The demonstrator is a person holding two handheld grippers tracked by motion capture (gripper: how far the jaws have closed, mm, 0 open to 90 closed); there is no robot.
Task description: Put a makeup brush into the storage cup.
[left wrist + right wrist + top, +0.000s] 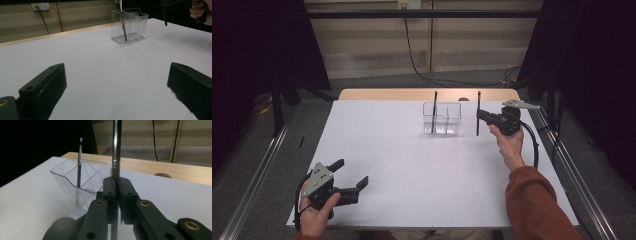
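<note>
Nearest the camera, at the lower left of the high view, my left gripper rests low over the white tabletop with its jaws wide apart and nothing between them; I judge it parked there to stay clear of the work. In the left gripper view its two black jaws frame bare tabletop at the bottom corners.

Upper right of centre in the high view, my right gripper is clamped on a thin dark metal rod, perhaps a pen or brush handle. In the right gripper view the jaws meet around the rod's lower part, which rises out of the top of the frame. I hold it low, I judge, so that most of its length stays free above the jaws.

The rod's long axis is upright, near vertical, its upper end toward the top of the frame and its lower end hanging just above the tabletop, apart from it as far as I can tell.

Just left of the rod stands a clear plastic holder with two compartments. A second thin dark rod with a pale tip stands in its left compartment, leaning slightly. I judge the held rod to be destined for that holder; the upright pose suits a straight descent.
</note>
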